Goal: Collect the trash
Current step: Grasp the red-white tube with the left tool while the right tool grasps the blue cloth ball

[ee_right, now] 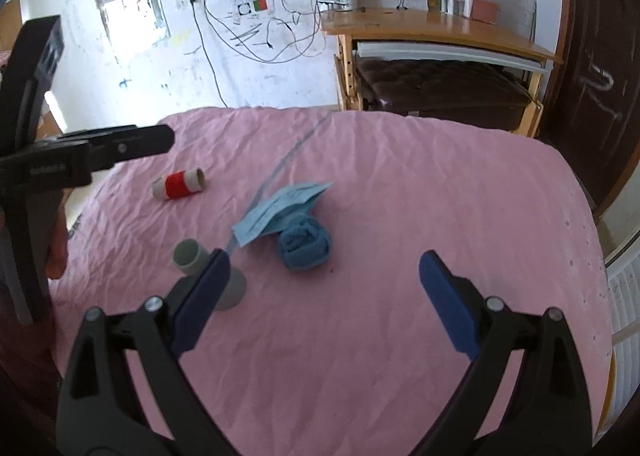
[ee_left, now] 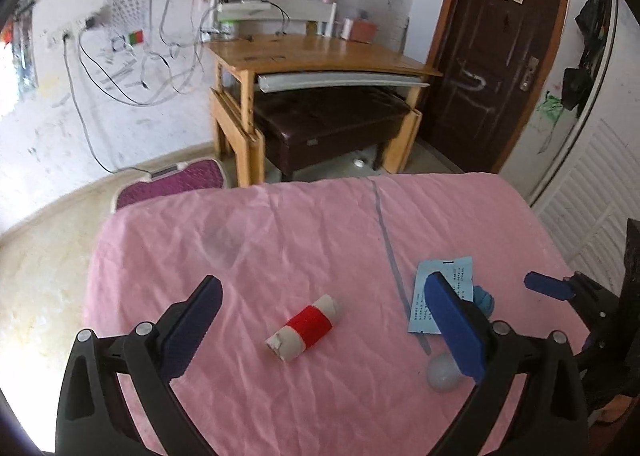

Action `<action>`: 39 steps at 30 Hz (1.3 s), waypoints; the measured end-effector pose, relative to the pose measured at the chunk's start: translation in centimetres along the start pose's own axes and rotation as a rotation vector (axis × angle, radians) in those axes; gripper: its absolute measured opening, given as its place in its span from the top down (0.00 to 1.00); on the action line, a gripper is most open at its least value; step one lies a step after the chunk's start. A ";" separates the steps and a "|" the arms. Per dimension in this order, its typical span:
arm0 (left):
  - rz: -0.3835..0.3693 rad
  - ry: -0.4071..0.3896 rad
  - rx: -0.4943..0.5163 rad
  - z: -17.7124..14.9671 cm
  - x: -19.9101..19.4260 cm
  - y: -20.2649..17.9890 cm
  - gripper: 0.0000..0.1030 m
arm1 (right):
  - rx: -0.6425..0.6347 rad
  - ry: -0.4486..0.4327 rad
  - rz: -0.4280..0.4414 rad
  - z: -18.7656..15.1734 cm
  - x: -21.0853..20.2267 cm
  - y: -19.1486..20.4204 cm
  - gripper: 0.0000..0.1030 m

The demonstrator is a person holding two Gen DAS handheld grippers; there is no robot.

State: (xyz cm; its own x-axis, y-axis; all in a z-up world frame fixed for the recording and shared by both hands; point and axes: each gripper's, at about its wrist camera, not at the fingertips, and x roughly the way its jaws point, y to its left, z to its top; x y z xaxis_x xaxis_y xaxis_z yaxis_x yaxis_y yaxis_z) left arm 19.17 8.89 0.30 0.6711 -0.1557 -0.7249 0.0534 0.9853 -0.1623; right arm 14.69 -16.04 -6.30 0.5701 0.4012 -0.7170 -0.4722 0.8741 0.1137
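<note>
A cardboard tube with a red band lies on the pink bed sheet, between my open left gripper's fingers; it also shows in the right wrist view. A light blue packet and a balled blue cloth lie mid-bed; the packet is partly behind my left gripper's right finger. A grey pipe piece sits by my right gripper's left finger. My right gripper is open and empty, hovering near the cloth. The left gripper appears at the left of the right wrist view.
A wooden desk with a dark bench beneath stands beyond the bed's foot. A brown door is at the right, a purple mat on the floor at left. Cables hang on the white wall.
</note>
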 end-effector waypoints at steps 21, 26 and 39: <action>0.055 0.119 0.166 -1.3 5.1 -1.2 0.74 | -0.035 0.019 -0.055 0.3 1.9 0.1 0.26; 0.074 0.125 0.195 -1.8 4.7 -2.0 0.75 | -0.033 0.017 -0.061 0.3 2.0 -0.1 0.26; 0.065 0.125 0.234 -2.8 4.5 -2.1 0.75 | -0.095 0.055 -0.104 0.8 3.4 0.6 0.27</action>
State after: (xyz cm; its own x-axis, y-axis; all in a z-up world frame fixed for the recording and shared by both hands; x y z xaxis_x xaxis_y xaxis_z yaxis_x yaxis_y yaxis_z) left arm 20.02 5.94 -4.45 0.5828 -0.0843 -0.8082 0.1920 0.9807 0.0362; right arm 16.89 -13.89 -8.10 0.5827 0.2917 -0.7585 -0.4752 0.8795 -0.0268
